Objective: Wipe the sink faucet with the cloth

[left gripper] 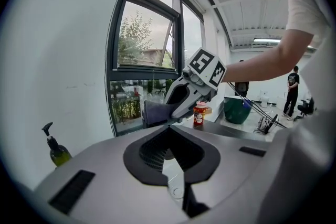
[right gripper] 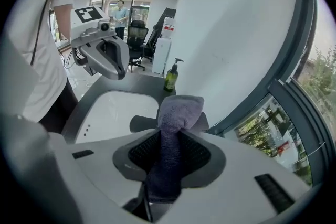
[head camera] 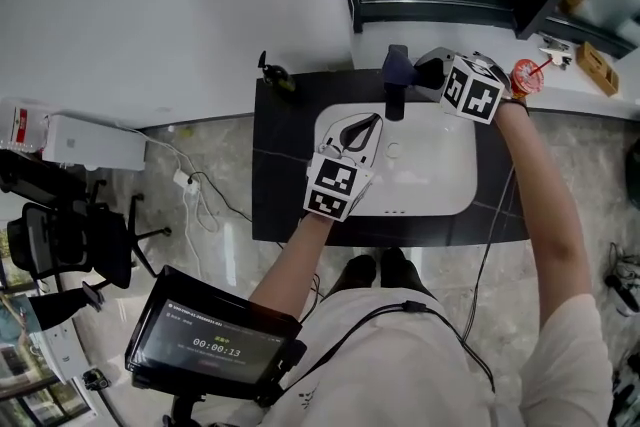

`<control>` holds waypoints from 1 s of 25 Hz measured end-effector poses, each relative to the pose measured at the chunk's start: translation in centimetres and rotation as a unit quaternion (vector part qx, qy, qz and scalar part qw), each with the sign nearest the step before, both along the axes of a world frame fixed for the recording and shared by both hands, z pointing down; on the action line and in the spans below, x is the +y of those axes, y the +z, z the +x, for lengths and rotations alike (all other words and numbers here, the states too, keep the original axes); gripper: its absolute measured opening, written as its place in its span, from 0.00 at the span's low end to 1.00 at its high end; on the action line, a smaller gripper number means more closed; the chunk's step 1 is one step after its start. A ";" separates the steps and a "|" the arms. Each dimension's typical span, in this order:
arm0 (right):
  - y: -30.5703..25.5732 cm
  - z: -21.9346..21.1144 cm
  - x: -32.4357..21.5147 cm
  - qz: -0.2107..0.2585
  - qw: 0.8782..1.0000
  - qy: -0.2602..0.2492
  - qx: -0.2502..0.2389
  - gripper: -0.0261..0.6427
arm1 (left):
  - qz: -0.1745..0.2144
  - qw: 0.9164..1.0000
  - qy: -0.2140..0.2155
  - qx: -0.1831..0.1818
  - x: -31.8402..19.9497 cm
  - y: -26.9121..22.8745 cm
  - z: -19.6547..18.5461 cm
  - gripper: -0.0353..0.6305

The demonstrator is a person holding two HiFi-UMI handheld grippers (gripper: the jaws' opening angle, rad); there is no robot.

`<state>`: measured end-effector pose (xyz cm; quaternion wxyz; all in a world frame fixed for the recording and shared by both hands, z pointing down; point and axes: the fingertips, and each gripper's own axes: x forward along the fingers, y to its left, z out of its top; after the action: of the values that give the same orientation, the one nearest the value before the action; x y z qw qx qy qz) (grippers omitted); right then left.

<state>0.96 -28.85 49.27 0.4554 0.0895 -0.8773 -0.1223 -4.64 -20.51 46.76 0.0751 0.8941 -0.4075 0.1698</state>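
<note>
In the head view a white sink basin [head camera: 440,180] sits in a dark counter [head camera: 275,165] at the middle of the frame, with the dark faucet [head camera: 396,101] at the basin's upper rim. The right gripper [head camera: 422,71] comes in from the upper right and points down at the faucet's top. Its jaws are clamped partway closed on a dark blue-grey cloth [head camera: 398,63]. In the right gripper view the cloth [right gripper: 170,149] runs up between the ribbed pads, and its bunched end lies over the faucet [right gripper: 139,123]. The left gripper [head camera: 358,131] hovers over the left part of the basin, lower left of the faucet. In the left gripper view its jaws [left gripper: 168,153] stand apart with nothing between them, and only the pale basin shows through the gap. That view also shows the right gripper [left gripper: 181,101] with the cloth [left gripper: 155,112] in its grip at mid frame. A green soap pump bottle [head camera: 272,70] stands at the counter's upper left corner, well apart from both grippers. A red cup [head camera: 527,75] stands on the sill to the upper right. A tablet screen [head camera: 215,345] is mounted at the lower left.
</note>
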 end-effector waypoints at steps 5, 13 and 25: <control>0.3 -0.2 2.8 -0.037 0.999 -0.016 -0.005 0.21 | 0.003 1.000 0.010 0.007 0.1 -0.1 1.2 0.05; -2.5 0.3 2.8 -0.043 0.997 -0.001 -0.057 0.21 | 0.000 1.000 0.016 0.002 0.6 0.4 1.4 0.05; -4.2 1.2 -7.7 0.100 0.989 0.104 -0.031 0.21 | -0.006 1.000 -0.001 -0.004 0.7 0.7 -0.4 0.05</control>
<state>2.12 -36.58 45.10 0.4268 0.2286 -0.8605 -0.1584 -5.08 -19.86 47.41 0.0793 0.8927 -0.4074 0.1756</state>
